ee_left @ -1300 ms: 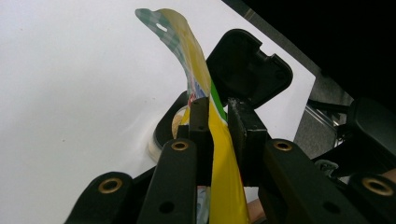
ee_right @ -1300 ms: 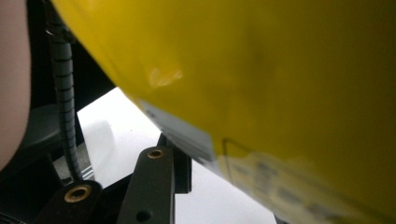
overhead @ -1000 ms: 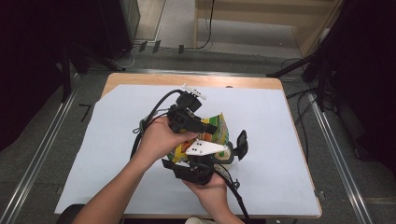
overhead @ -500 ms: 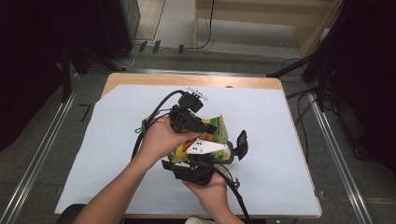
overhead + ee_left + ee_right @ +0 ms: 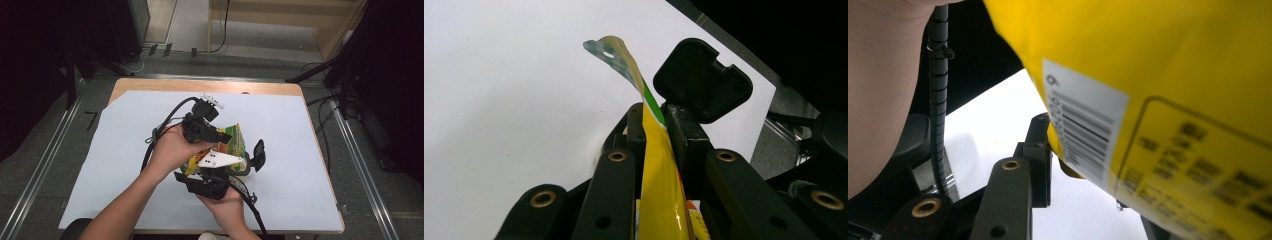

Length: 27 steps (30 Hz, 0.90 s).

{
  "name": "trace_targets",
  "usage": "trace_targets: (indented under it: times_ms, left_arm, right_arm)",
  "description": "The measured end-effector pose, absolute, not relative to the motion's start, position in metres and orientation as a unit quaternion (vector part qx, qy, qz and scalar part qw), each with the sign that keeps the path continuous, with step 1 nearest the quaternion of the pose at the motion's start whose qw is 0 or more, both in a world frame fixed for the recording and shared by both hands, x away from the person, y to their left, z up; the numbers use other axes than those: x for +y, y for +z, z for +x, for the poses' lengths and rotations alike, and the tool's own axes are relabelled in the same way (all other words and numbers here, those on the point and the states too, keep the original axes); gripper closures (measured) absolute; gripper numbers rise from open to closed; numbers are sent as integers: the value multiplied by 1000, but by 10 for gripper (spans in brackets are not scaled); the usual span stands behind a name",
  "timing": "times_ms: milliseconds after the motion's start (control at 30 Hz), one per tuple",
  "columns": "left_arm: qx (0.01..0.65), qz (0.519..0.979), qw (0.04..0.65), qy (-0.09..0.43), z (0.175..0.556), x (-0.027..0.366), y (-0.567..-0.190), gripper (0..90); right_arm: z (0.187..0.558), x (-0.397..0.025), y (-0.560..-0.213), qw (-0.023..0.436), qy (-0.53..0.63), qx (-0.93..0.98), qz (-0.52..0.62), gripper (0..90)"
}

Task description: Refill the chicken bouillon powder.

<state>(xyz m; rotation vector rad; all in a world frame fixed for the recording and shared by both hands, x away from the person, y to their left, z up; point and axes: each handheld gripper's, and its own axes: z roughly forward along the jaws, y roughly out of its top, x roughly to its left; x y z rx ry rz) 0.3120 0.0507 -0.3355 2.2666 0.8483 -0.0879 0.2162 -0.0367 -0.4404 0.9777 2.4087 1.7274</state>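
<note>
Glossy film, yellow with a green and checked edge, makes up the snack bag [image 5: 231, 144], a thin crinkled pouch held above the white paper-covered desk [image 5: 300, 150] just below the middle of the high view. Nearest the person, the right gripper [image 5: 239, 167] has its black metal fingers [image 5: 1038, 150] against the bag's barcode side, though I cannot tell if they are clenched. Beyond it, the left gripper [image 5: 656, 125] has its fingers clamped on the bag's flat sealed edge.
</note>
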Motion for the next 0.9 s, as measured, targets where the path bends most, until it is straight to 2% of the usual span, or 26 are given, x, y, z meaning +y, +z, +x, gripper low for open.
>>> trace_targets:
  times_ms: [900]
  left_arm:
    - [334, 872, 354, -43, 315, 54, -336, 807]
  right_arm:
    - [215, -34, -440, 15, 551, 776, 308, 686]
